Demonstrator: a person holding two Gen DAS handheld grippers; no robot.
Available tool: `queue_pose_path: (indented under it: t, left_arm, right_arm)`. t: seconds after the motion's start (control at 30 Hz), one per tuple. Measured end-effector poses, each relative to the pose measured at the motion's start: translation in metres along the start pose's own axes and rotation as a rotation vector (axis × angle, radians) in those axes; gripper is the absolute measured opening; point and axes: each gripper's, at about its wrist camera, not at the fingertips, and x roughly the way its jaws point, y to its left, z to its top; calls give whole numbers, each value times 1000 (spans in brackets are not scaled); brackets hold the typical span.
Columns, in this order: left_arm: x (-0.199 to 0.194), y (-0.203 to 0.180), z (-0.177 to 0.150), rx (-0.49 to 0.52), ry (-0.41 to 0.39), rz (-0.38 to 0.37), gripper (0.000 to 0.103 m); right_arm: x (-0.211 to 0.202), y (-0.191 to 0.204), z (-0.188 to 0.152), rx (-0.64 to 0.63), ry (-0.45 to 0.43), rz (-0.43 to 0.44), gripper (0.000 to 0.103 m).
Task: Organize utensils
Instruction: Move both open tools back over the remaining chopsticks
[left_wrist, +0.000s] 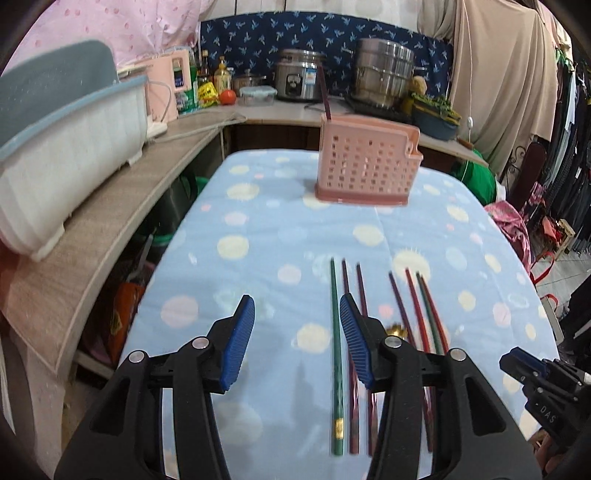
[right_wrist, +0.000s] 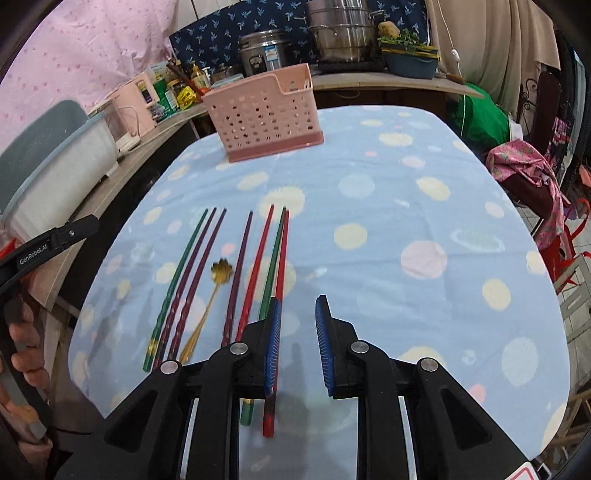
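Observation:
A pink perforated utensil holder (left_wrist: 365, 164) stands at the far end of the table, with one dark chopstick (left_wrist: 325, 92) upright in it; it also shows in the right wrist view (right_wrist: 264, 118). Several green, purple and red chopsticks (right_wrist: 207, 273) and a gold spoon (right_wrist: 221, 272) lie side by side on the blue dotted cloth. My left gripper (left_wrist: 297, 306) is open above the cloth, its right finger over the green chopstick (left_wrist: 335, 350) and purple ones. My right gripper (right_wrist: 297, 308) is open and empty, just right of the rightmost red chopstick (right_wrist: 280, 273).
A wooden counter (left_wrist: 110, 206) runs along the left with a white dish rack (left_wrist: 70, 155). Pots, bottles and a rice cooker (left_wrist: 297, 75) stand on the back counter. Clothes and bags hang off the table's right side (right_wrist: 528, 173).

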Motion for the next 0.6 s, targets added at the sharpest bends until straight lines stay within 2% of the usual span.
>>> queue_pose_path:
  t: [0.23,0.6]
  left_arm:
    - [2,0,-39,5,65,13,46]
    - [1,-4,-58,13,96,14,46]
  right_arm:
    - [6,10,-32,-29,45,-6,20]
    - [14,23,-49,-63,74,-3,20]
